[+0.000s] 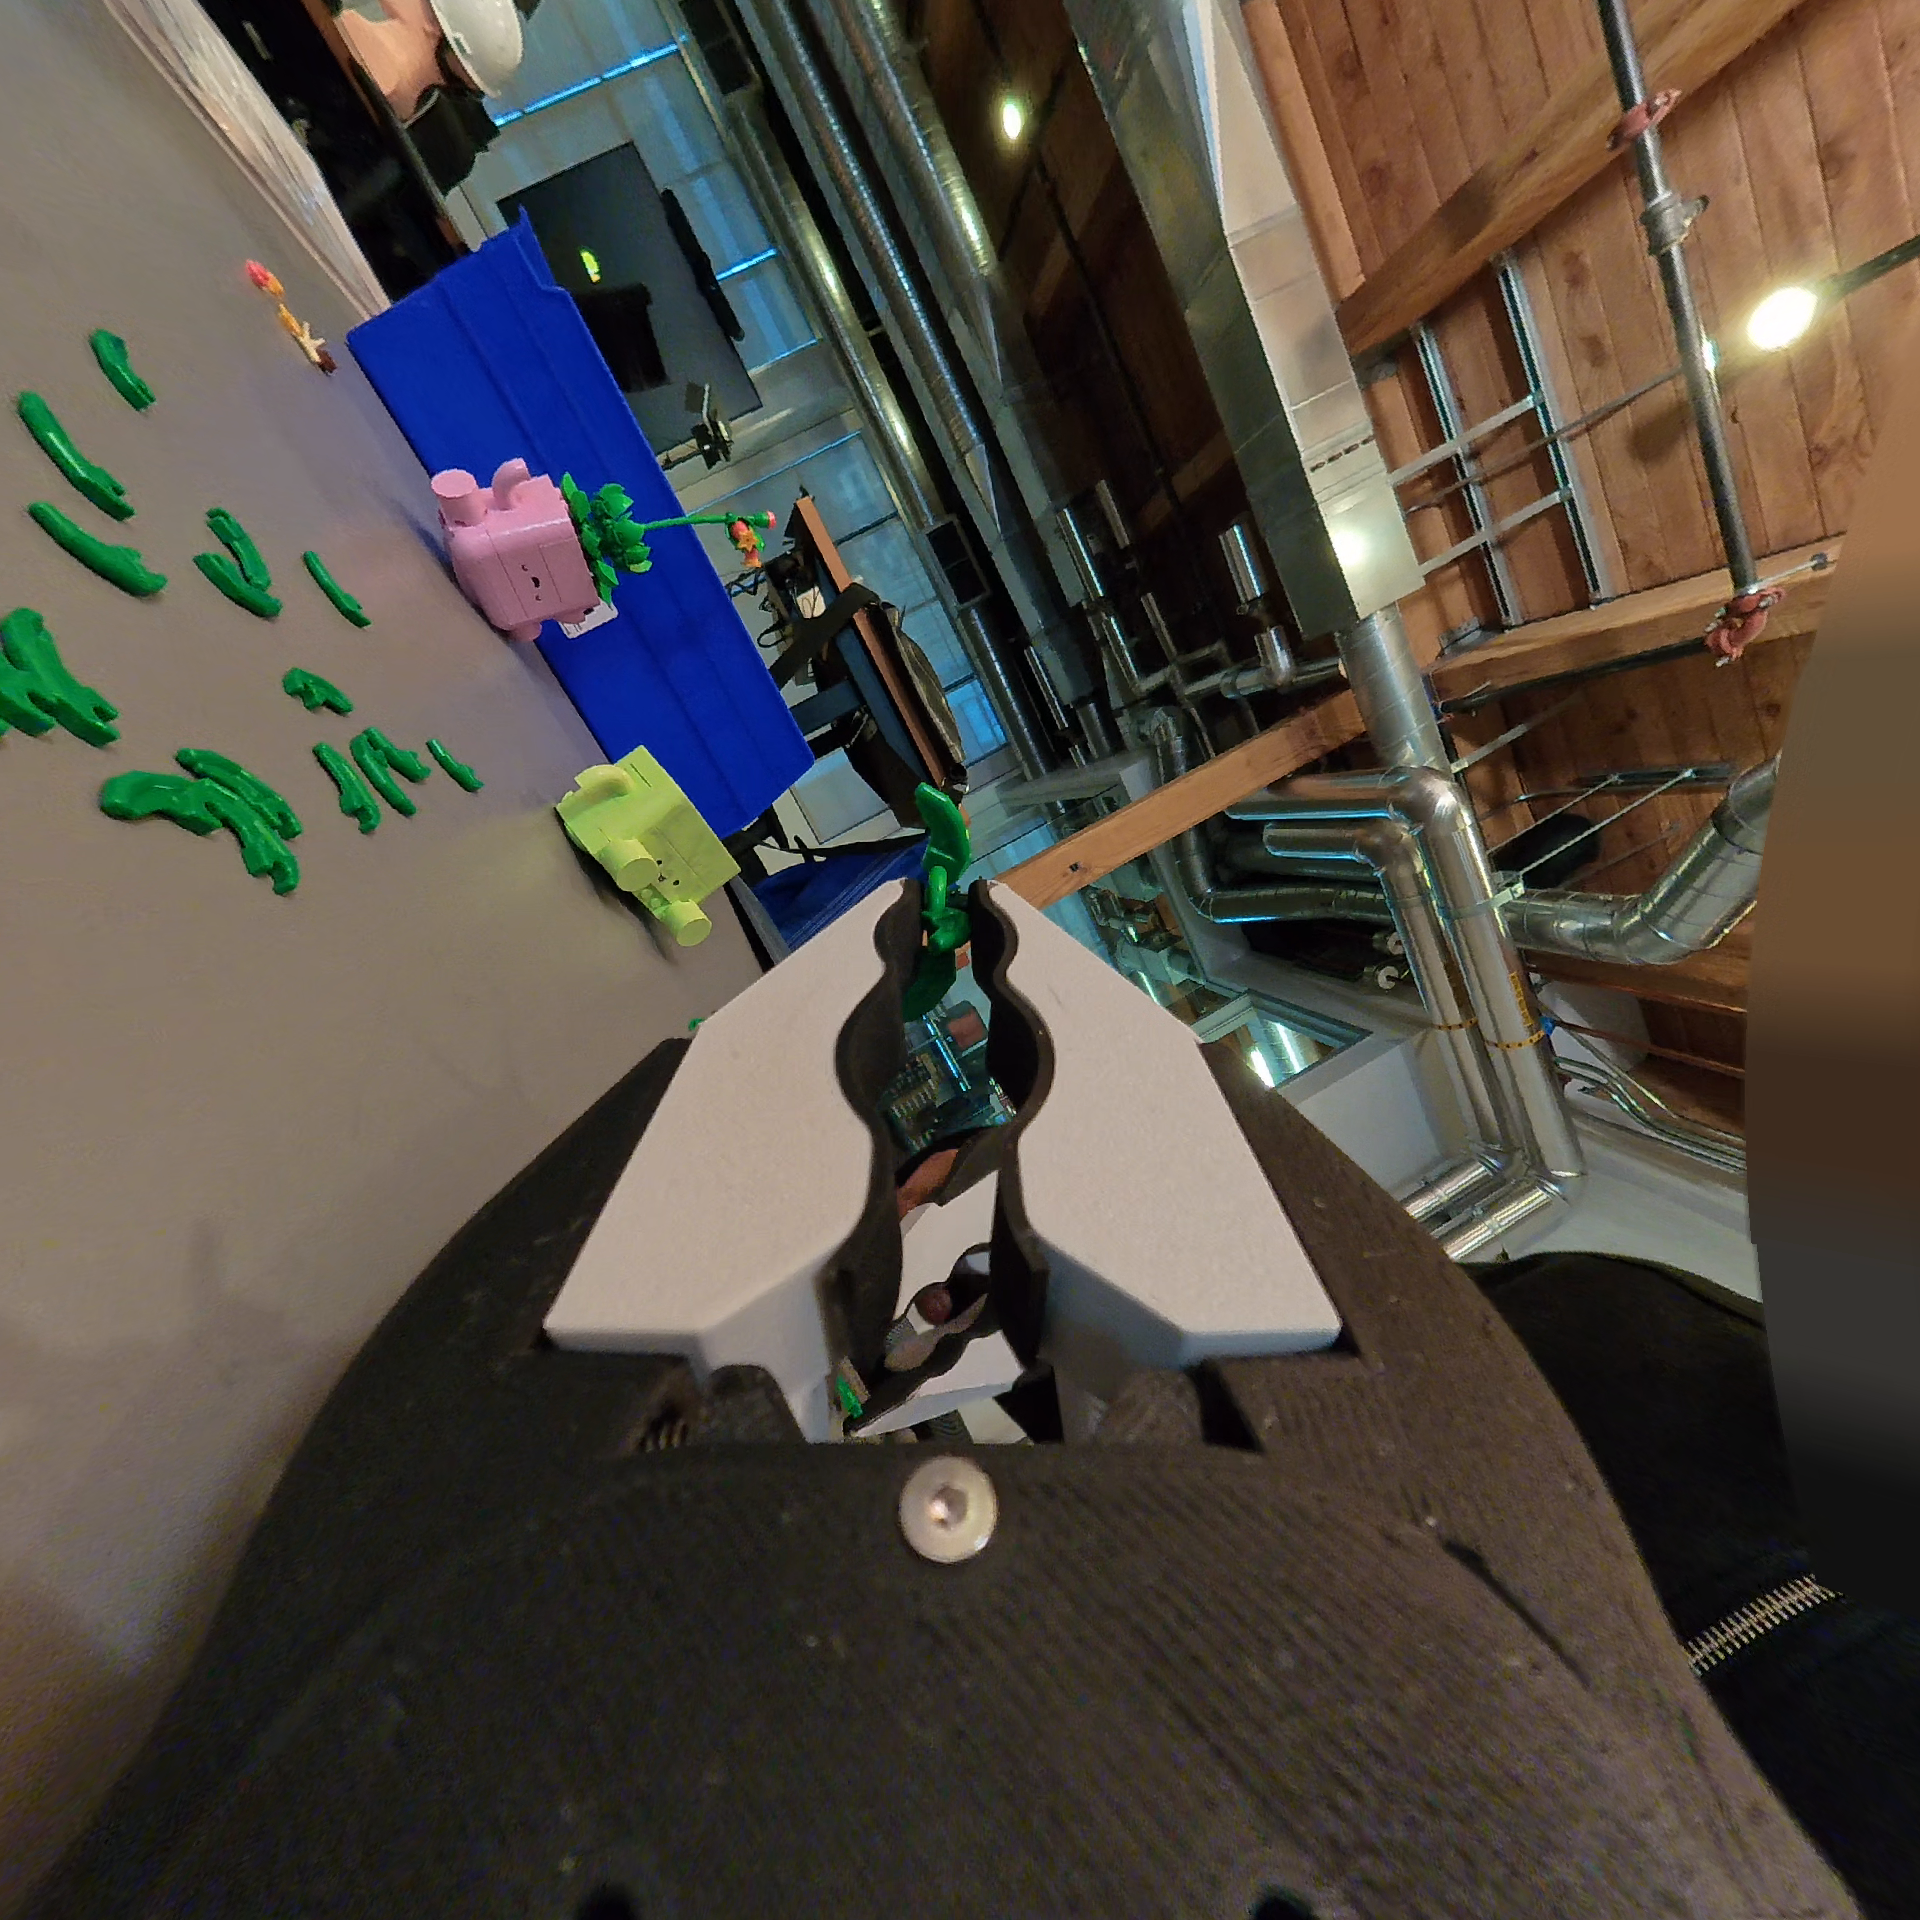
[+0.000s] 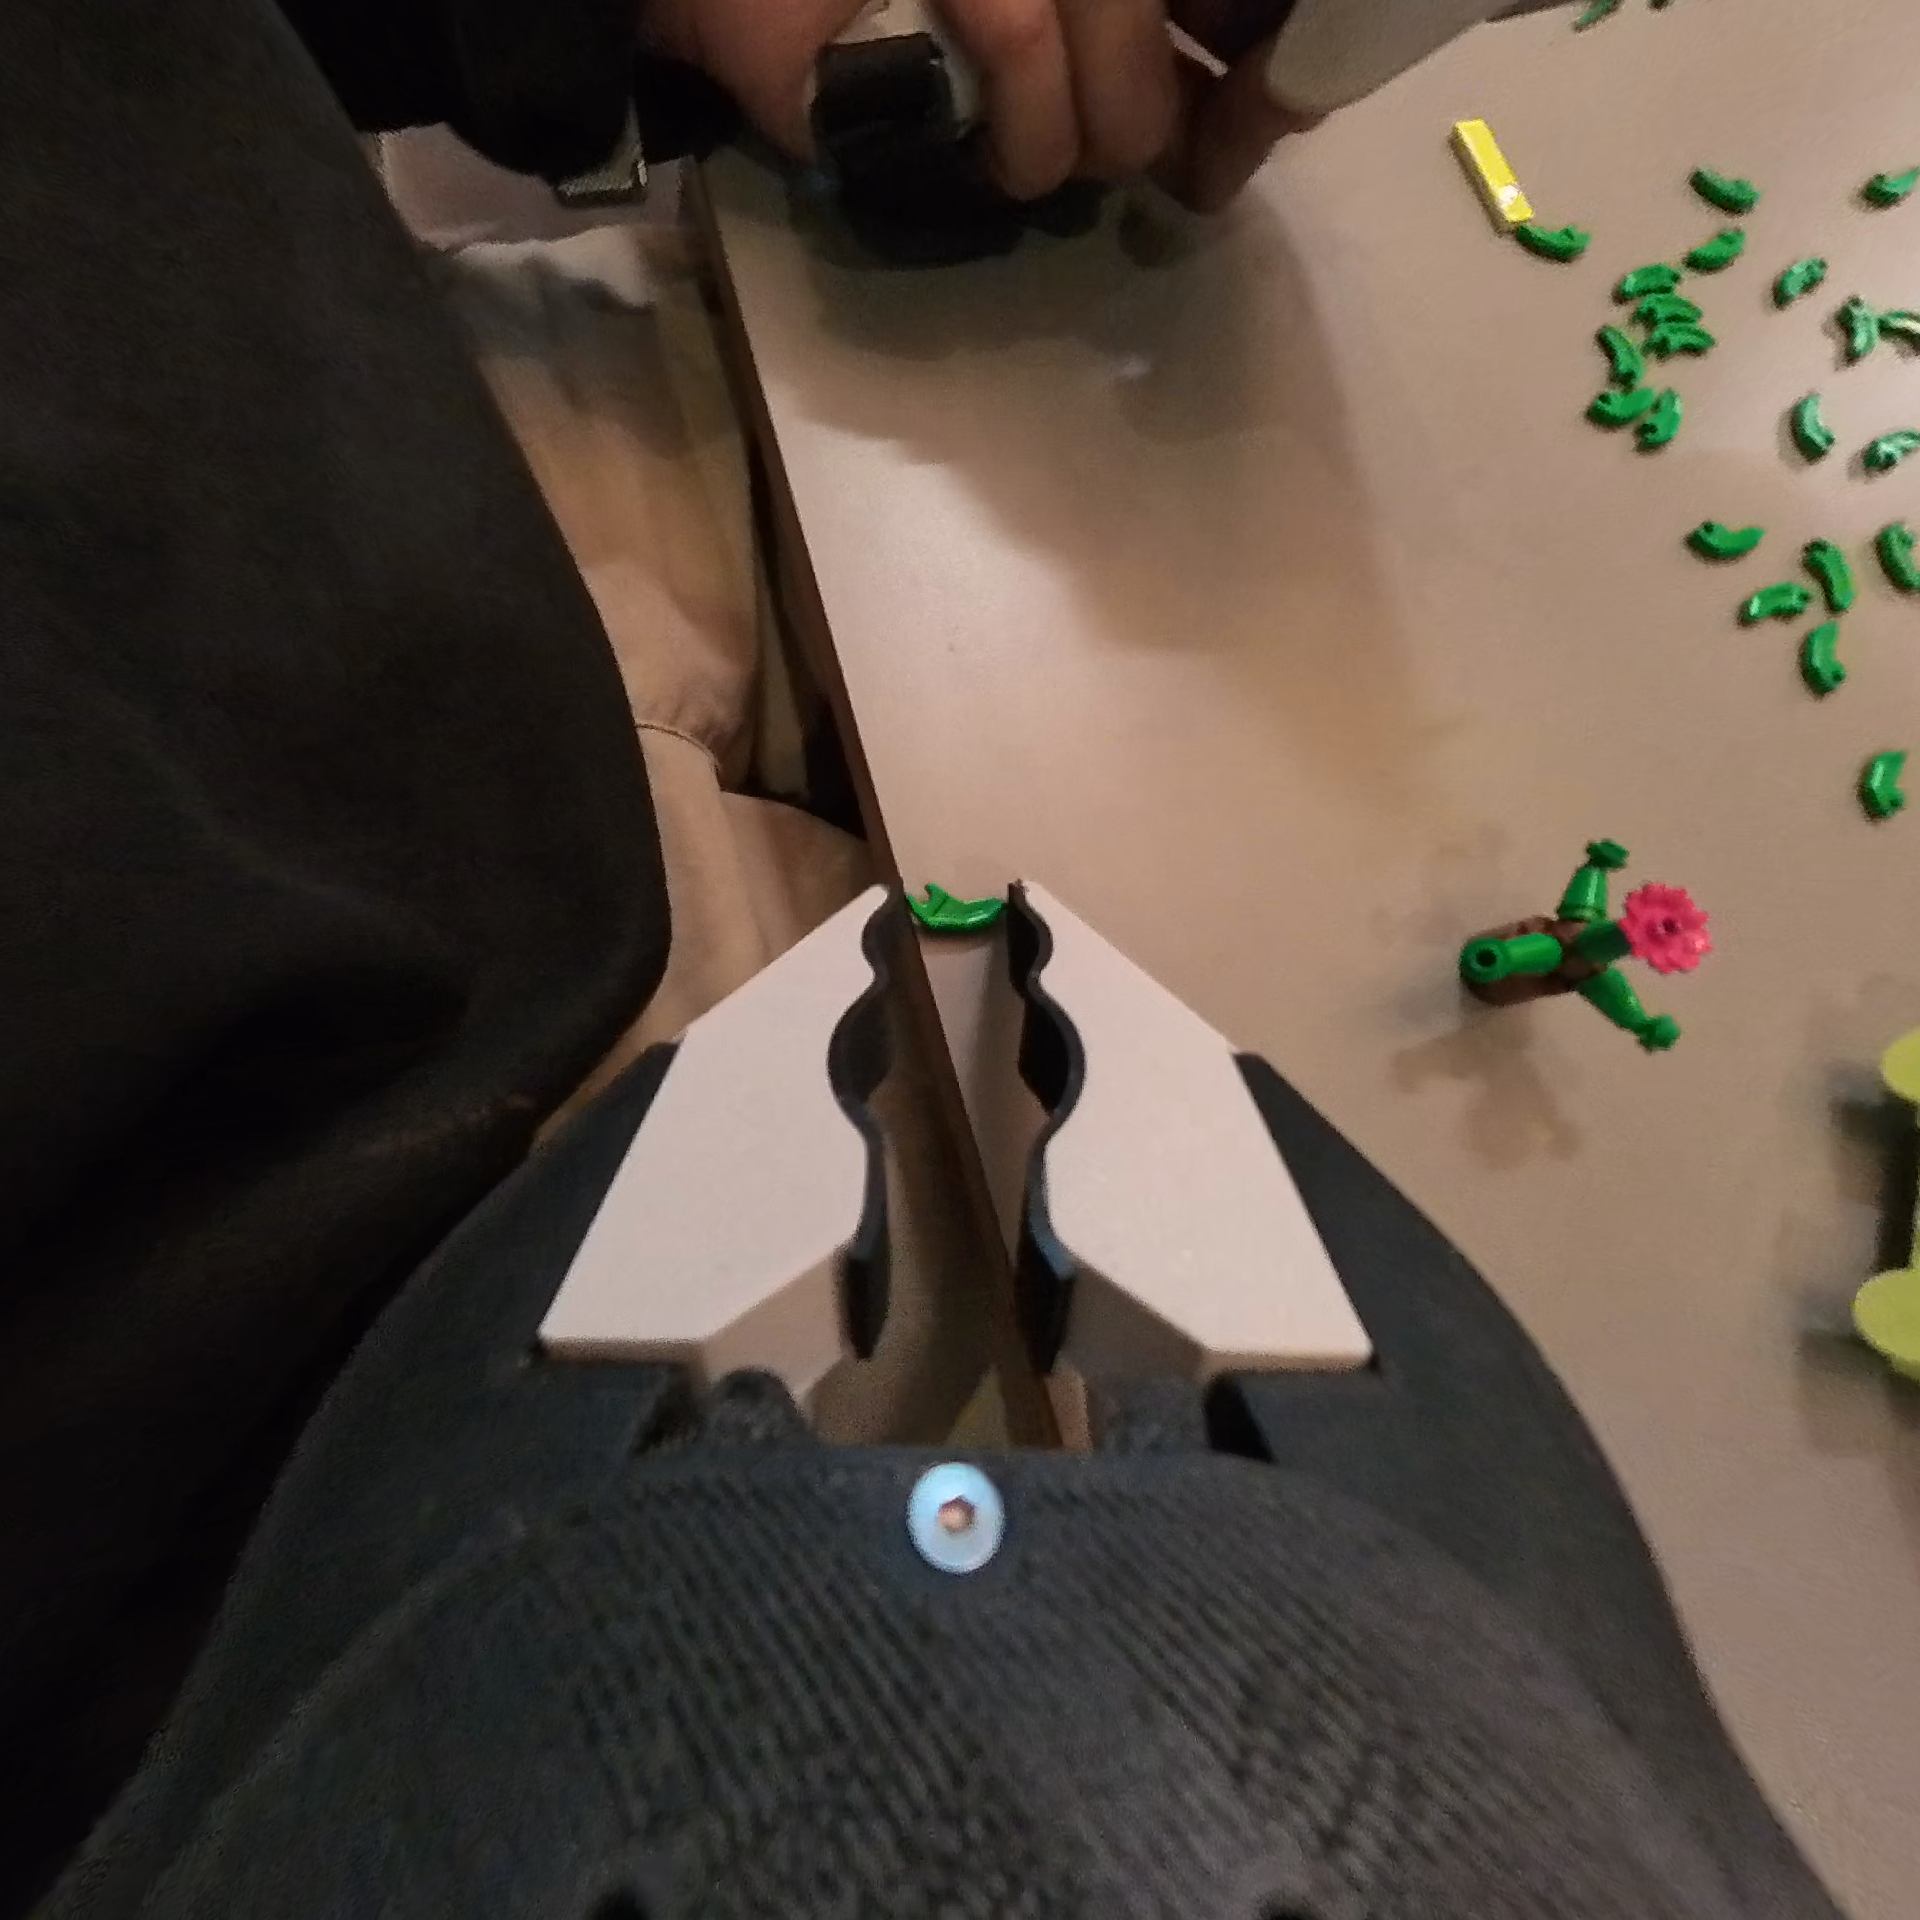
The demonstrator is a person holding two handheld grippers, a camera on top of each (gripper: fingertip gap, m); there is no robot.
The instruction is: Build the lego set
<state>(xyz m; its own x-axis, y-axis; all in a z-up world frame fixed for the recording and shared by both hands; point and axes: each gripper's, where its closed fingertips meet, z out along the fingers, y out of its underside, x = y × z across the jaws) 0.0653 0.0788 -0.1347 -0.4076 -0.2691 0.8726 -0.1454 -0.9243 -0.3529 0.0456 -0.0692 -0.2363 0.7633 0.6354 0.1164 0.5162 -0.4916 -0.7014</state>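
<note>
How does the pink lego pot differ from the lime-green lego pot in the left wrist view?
The pink pot carries green leaves and a long stem with a small flower; the lime-green pot carries no plant. The pink pot stands against the blue bin, farther from the camera; the lime-green pot stands nearer, by the bin's corner. Both are blocky pots on the grey table.

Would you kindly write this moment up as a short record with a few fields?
left gripper: shut on a green leafy stem piece, lifted off the table
right gripper: open, fingertips either side of a single green leaf lying at the table edge
table: grey, with loose green leaf pieces scattered
subassembly: brown branch with green stems and a pink flower, lying flat
models: pink pot with plant; lime green pot
behind: blue bin
</note>
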